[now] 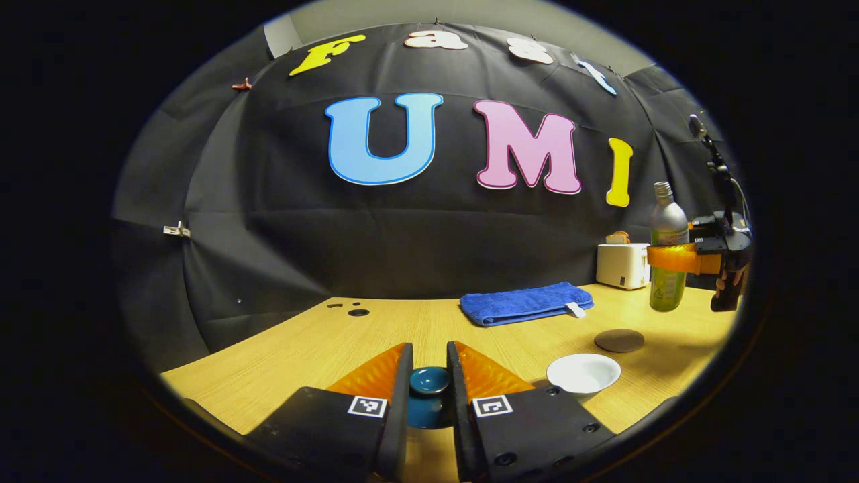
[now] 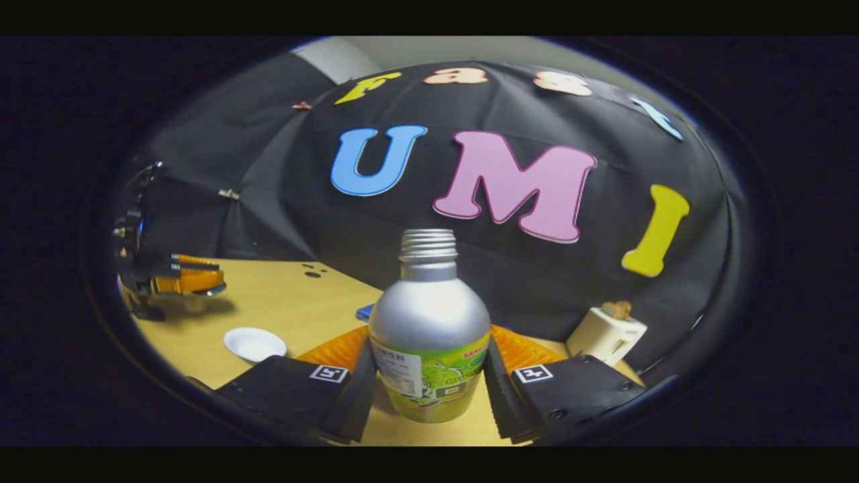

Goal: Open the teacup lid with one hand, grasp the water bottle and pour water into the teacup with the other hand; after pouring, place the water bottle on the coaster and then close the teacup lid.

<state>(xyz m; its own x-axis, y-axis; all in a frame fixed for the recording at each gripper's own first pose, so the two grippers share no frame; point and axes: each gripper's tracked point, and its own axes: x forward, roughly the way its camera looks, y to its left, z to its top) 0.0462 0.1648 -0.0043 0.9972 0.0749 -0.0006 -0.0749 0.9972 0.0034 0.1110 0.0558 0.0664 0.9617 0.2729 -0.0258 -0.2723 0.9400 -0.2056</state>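
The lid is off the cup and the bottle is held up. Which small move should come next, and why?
Probably carry the water bottle over the teacup and start to tilt it. The right gripper clamps the bottle upright, above the table and far from the cup. The left gripper holds the blue lid aside, so the white cup stands open, with the coaster behind it.

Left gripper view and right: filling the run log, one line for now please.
left gripper: shut on blue teacup lid | right gripper: shut on silver-green water bottle, lifted | white teacup: open
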